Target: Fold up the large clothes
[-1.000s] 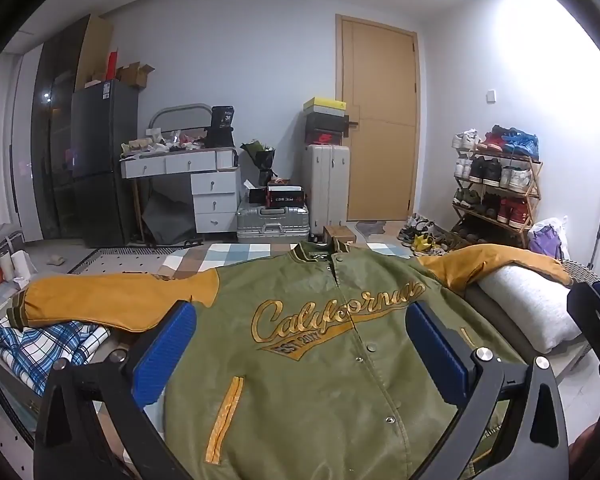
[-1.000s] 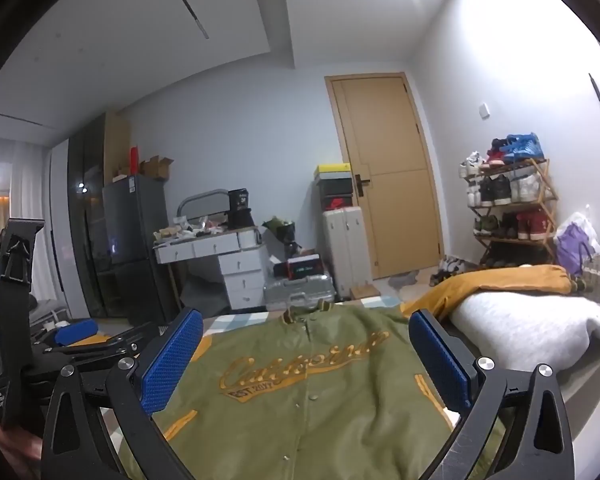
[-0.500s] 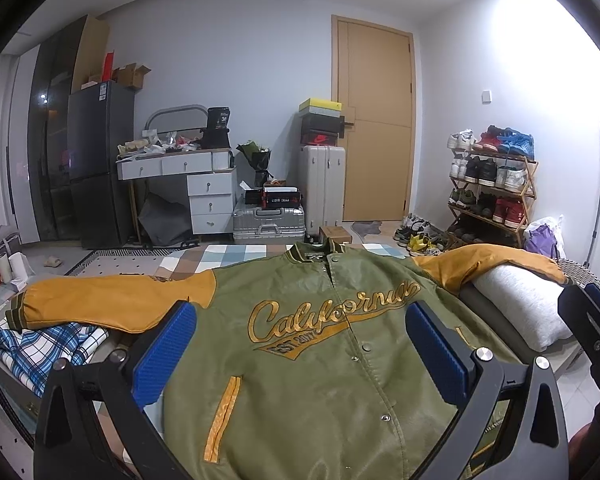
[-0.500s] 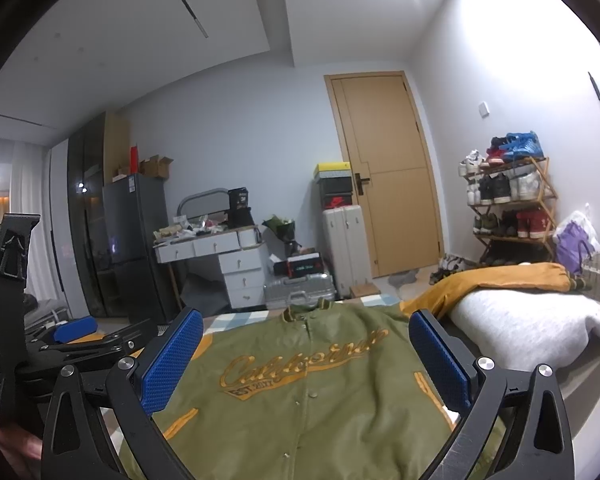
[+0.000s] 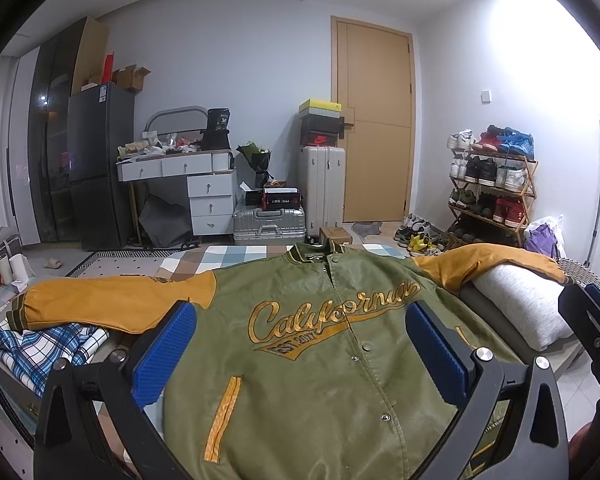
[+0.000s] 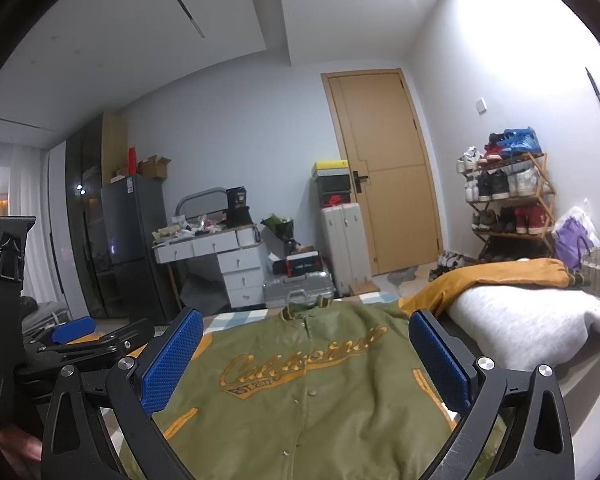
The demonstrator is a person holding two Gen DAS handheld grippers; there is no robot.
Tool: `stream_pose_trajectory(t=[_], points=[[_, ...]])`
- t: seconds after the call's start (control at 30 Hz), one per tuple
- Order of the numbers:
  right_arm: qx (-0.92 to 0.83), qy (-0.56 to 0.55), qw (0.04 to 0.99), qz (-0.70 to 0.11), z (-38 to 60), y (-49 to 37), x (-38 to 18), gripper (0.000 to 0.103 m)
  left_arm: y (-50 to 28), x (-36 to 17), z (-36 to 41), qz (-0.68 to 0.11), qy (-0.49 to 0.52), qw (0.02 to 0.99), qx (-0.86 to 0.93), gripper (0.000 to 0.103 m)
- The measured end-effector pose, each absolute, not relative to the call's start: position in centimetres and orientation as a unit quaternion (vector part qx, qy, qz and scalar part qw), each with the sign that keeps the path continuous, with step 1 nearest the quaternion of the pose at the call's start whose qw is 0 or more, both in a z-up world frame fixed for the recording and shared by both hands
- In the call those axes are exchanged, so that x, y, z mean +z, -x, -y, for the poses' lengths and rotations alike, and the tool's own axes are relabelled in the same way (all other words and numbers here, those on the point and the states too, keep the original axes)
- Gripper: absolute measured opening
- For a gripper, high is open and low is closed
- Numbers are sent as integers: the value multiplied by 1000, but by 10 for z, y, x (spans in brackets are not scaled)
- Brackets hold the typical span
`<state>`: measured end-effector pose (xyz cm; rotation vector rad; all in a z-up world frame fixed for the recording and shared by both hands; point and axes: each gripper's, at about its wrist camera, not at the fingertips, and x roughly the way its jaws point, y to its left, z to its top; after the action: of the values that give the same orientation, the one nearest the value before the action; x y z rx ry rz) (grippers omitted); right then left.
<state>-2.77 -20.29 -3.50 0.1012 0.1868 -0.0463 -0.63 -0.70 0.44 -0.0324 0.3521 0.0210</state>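
An olive green varsity jacket point(image 5: 308, 360) with mustard sleeves and "California" lettering lies flat, front up, collar away from me. Its left sleeve point(image 5: 112, 306) stretches out over plaid cloth, its right sleeve point(image 5: 496, 258) drapes over a white pillow. My left gripper point(image 5: 300, 344) is open and empty, hovering above the jacket's lower front. My right gripper point(image 6: 304, 356) is open and empty above the jacket point(image 6: 308, 392) too. The left gripper also shows at the left of the right wrist view point(image 6: 76, 340).
A blue plaid cloth point(image 5: 40, 348) lies at the left under the sleeve. A white pillow point(image 5: 524, 304) lies at the right. Beyond are a checked rug point(image 5: 228, 256), suitcases point(image 5: 270, 224), a white desk point(image 5: 180, 184), a shoe rack point(image 5: 492, 188) and a door point(image 5: 376, 124).
The left wrist view has dipped and drawn back slightly, so the jacket sits a little lower in frame. Both grippers stay open and empty.
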Motion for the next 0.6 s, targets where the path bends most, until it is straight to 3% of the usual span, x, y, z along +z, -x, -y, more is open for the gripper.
stream_pose_trajectory(t=[0.6], points=[[-23, -56, 993, -98, 205, 31, -40, 103, 8, 1, 9, -175, 18, 984, 9, 102]])
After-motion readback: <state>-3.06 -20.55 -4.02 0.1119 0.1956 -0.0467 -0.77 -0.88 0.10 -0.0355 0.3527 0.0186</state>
